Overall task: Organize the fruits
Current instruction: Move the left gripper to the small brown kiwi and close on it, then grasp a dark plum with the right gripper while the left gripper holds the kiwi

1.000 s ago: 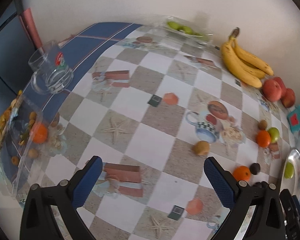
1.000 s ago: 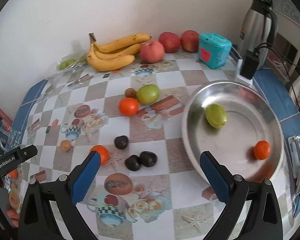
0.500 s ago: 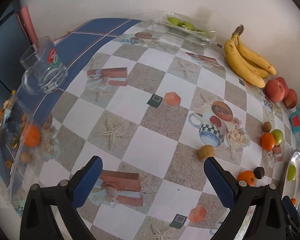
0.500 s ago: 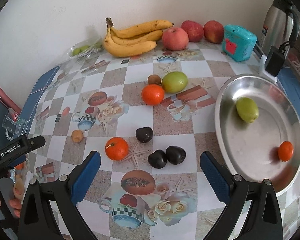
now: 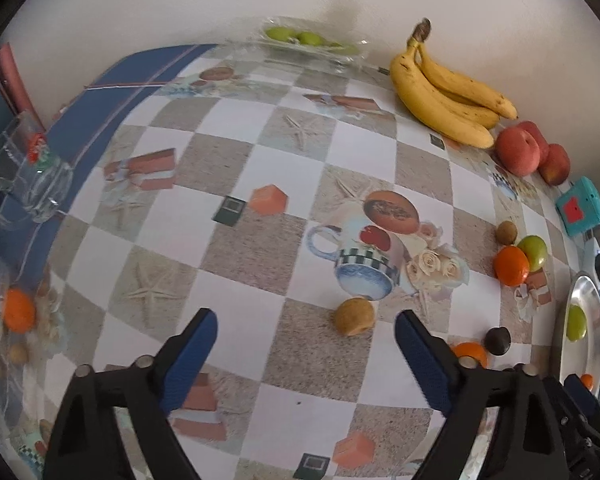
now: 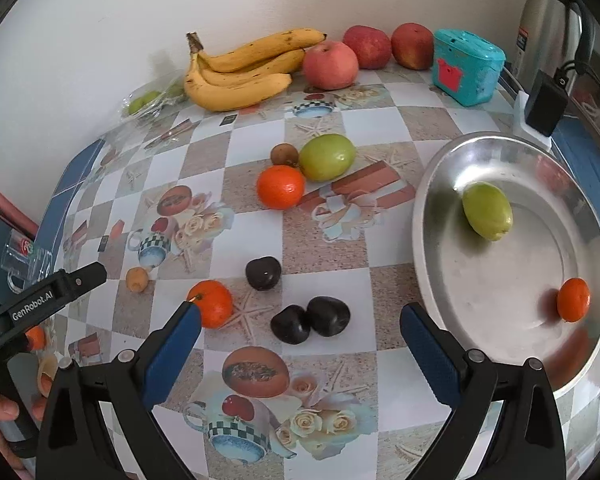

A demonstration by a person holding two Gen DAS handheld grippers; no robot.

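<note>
My left gripper is open and empty, just short of a small tan fruit that lies between its fingers, nearer the right one. My right gripper is open and empty above two dark plums. A third plum and an orange lie close by. A steel bowl at the right holds a green fruit and a small orange. Another orange, a green fruit and a brown fruit sit mid-table.
Bananas and three apples line the back wall, with a teal box, a kettle and a charger. A glass mug and a clear tray holding an orange stand at the left.
My left gripper has moved forward and right toward the small tan fruit. My right gripper has moved left from over the bowl to above the dark plums.
</note>
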